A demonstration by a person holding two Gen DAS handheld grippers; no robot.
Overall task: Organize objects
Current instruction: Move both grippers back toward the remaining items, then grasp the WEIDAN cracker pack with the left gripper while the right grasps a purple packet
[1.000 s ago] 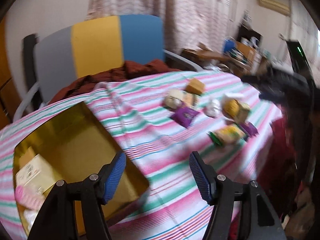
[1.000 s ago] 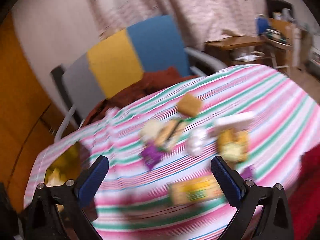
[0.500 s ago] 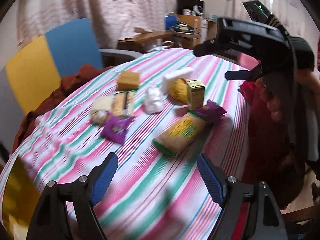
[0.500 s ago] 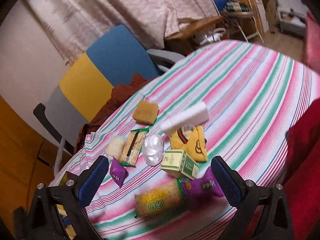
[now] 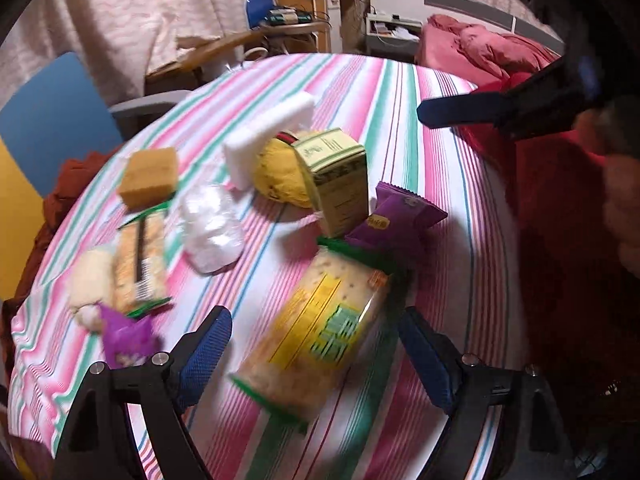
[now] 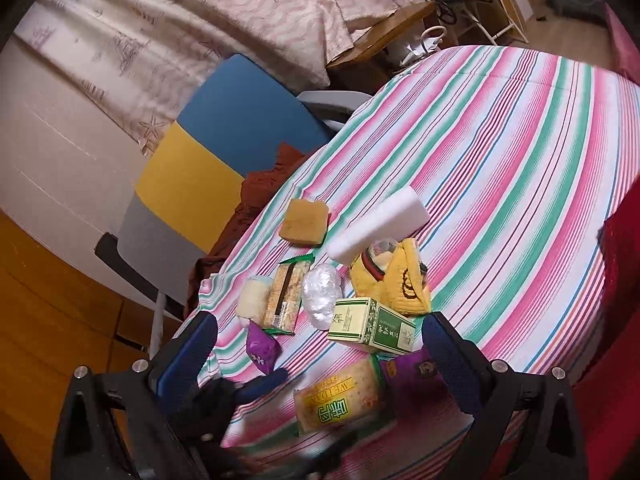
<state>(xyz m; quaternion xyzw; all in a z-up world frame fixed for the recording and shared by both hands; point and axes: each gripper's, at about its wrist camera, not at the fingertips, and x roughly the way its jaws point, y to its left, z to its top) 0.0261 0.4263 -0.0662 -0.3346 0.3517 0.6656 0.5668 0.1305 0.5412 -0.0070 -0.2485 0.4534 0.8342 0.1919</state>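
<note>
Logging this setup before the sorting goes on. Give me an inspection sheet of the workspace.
Surface: table under a pink, green and white striped cloth, slightly rumpled at the chair side.
Job's things: yellow cracker pack nearest; purple snack pouch against its far end; green-and-cream carton; yellow knitted item; white foam block; tan sponge; clear plastic bundle; cracker bar pack; cream puff; small purple sachet.
Clutter: nothing seen.
Grippers: left claw open, straddling the cracker pack; right claw open, holding nothing.
Cables: nothing seen on the table.
Surroundings: grey, yellow and blue chair; patterned curtain; cluttered side desk.
</note>
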